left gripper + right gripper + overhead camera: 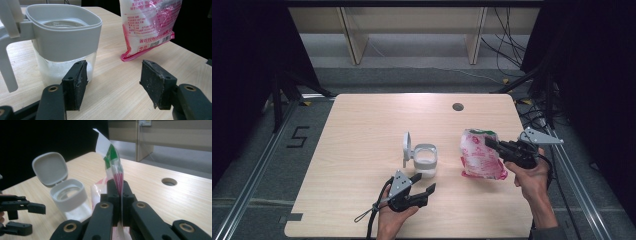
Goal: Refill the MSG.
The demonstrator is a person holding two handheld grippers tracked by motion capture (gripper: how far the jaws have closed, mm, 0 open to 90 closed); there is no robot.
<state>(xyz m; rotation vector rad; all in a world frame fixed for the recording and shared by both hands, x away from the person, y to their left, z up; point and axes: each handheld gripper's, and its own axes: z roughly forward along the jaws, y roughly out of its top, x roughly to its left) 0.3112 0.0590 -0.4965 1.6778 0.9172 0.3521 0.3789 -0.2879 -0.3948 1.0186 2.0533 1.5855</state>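
Fingers on your right gripper [493, 144] are pressing together on the top edge of the bag [481, 155], pinching the thin plastic flat between them. Your left gripper [422, 184] is sitting low over the worktop [362, 130] with its fingers [75, 83] spread wide and holding nothing, just beside the jar [425, 160]. The bag is hanging near the right side of the worktop, with its bottom resting on the wood, close to the jar but not touching it. It is looking soft and floppy, and the plastic is probably slippery, so it may be sliding if you are squeezing too lightly. Pinching it high on the flat sealed edge, as you are doing, seems the best place. The jar is standing in the middle with its lid [406, 147] flipped up, and a little white stuff is lying inside. It is looking stiff and light, so it may be tipping easily. You are best taking it around the clear lower wall.
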